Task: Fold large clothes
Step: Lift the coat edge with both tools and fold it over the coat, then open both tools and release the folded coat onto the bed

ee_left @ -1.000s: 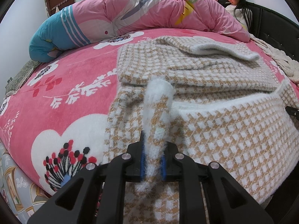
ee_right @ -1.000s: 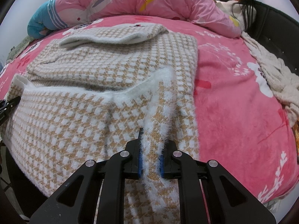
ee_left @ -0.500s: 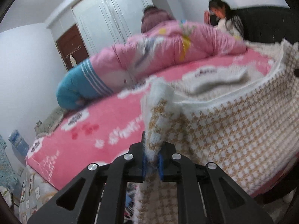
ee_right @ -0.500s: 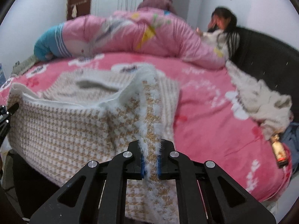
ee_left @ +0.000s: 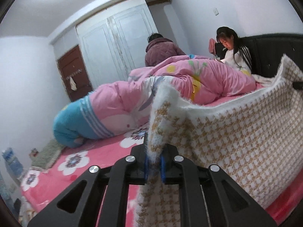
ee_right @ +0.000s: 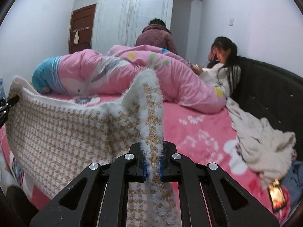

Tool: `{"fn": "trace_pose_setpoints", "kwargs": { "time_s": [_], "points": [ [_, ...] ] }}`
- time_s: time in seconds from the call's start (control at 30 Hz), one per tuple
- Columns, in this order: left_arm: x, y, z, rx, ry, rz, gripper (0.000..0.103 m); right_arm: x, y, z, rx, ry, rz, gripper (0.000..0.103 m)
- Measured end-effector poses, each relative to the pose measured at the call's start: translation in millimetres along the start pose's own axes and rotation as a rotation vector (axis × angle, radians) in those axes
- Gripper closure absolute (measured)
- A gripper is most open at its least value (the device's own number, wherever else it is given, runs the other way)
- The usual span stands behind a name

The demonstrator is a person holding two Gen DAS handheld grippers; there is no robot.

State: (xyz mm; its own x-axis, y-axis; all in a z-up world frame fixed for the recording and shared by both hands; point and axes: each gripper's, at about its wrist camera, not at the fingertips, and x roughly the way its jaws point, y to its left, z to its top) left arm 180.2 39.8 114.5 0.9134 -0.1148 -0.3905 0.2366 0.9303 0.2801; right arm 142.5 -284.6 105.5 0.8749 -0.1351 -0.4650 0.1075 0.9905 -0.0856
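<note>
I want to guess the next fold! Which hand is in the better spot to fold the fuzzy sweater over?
Probably neither. The left gripper and right gripper are each shut on a corner of the checked sweater, holding its edge above the pink bed, so likely both go together.

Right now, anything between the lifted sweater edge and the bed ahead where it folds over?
Nothing visible. Both the left gripper and right gripper are shut on the sweater; the pink bedspread beyond looks bare up to the rolled duvet farther back.
</note>
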Motion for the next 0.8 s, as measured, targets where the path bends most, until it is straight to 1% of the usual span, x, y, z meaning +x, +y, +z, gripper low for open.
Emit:
{"fn": "trace_pose_setpoints", "kwargs": {
  "time_s": [0.1,0.17,0.27,0.33,0.37,0.4,0.43,0.47,0.5,0.53,0.57,0.6,0.63,0.67,0.73,0.77,0.8],
  "points": [
    [52.6,1.8,18.3,-0.018,0.049,-0.046,0.093,44.2,-6.4,17.2,0.012,0.024,0.01,0.096],
    [94.2,0.1,20.8,-0.041,0.111,-0.083,0.093,78.7,-9.9,19.3,0.035,0.065,0.026,0.096],
    [165.0,-4.9,4.1,-0.086,0.278,-0.149,0.093,140.1,-18.2,7.7,0.103,0.18,0.078,0.096],
    [211.8,-8.1,-22.4,-0.123,0.415,-0.199,0.09,186.6,-21.9,-15.8,0.121,0.298,0.097,0.095],
    [228.6,-10.5,-36.1,-0.138,0.472,-0.225,0.088,200.7,-24.4,-25.7,0.126,0.341,0.102,0.091],
    [245.0,-9.7,-51.8,-0.163,0.533,-0.245,0.083,216.4,-28.8,-39.4,0.143,0.391,0.11,0.079],
    [251.5,-8.0,-59.1,-0.184,0.554,-0.257,0.07,226.5,-34.9,-50.7,0.162,0.427,0.11,0.07],
    [257.3,1.8,-67.2,-0.242,0.567,-0.279,0.061,229.5,-41.0,-54.9,0.18,0.439,0.117,0.056],
    [260.5,11.2,-67.9,-0.29,0.566,-0.302,0.057,227.7,-50.5,-57.9,0.22,0.438,0.152,0.05],
    [262.6,24.0,-68.6,-0.354,0.562,-0.329,0.049,224.6,-57.1,-58.3,0.249,0.439,0.178,0.049],
    [264.0,34.3,-68.8,-0.408,0.556,-0.348,0.045,219.0,-66.7,-57.5,0.281,0.442,0.192,0.046],
    [263.3,46.5,-68.1,-0.461,0.544,-0.364,0.045,212.1,-74.1,-55.4,0.293,0.44,0.167,0.04],
    [260.2,58.3,-65.1,-0.499,0.524,-0.369,0.045,202.2,-80.5,-51.1,0.297,0.423,0.152,0.039],
    [255.5,65.8,-59.3,-0.515,0.497,-0.362,0.045,194.0,-84.1,-46.2,0.298,0.403,0.152,0.039],
    [241.9,72.5,-44.0,-0.509,0.429,-0.339,0.047,176.7,-84.7,-28.3,0.279,0.346,0.138,0.039],
    [236.8,71.8,-34.8,-0.503,0.399,-0.354,0.047,172.5,-80.7,-21.0,0.264,0.33,0.148,0.038],
    [231.6,68.5,-26.2,-0.503,0.372,-0.388,0.047,171.9,-73.9,-11.8,0.247,0.315,0.171,0.04]
  ]
}}
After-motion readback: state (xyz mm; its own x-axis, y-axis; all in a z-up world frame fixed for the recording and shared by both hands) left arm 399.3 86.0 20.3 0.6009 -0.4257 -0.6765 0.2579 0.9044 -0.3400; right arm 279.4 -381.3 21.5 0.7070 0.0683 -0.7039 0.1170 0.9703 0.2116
